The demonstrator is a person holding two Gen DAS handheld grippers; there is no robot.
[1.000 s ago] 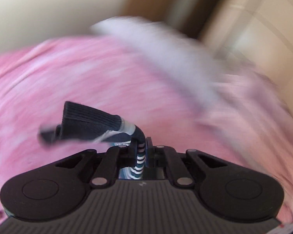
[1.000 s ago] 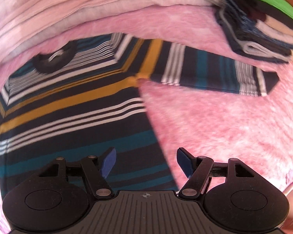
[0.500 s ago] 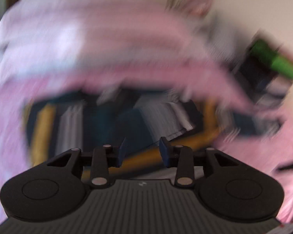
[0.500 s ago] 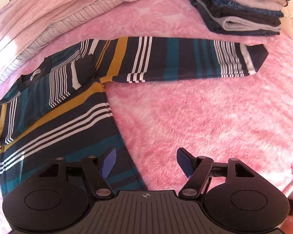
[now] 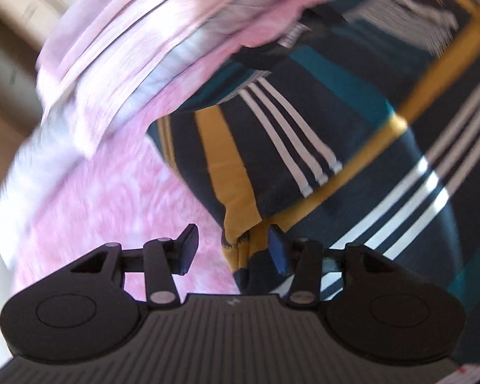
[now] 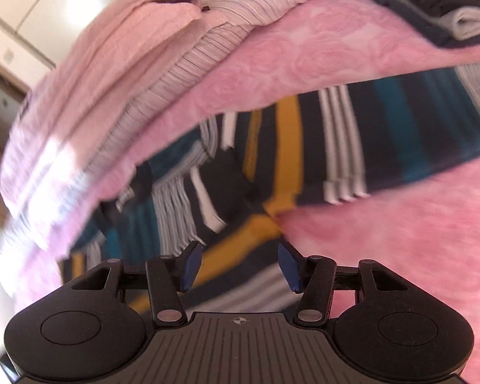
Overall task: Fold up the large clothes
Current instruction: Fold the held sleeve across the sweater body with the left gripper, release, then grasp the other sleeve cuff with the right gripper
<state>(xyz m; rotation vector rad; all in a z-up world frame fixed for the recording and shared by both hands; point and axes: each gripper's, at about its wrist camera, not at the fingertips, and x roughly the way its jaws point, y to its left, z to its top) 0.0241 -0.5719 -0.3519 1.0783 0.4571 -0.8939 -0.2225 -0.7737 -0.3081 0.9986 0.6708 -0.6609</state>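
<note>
Left wrist view looks forward and down along its own two fingers, very close over the striped shirt point(image 5: 320, 134), at the shirt's folded edge where it meets the pink blanket point(image 5: 105, 198); right wrist view also looks forward and down along its fingers, close above the same shirt point(image 6: 272, 172), near where its sleeve joins the body; both views share the shirt, the blanket point(image 6: 384, 240) around it, and the pale folded clothes point(image 6: 118, 73) beyond the shirt point(image 5: 118, 64); both blurred.
</note>
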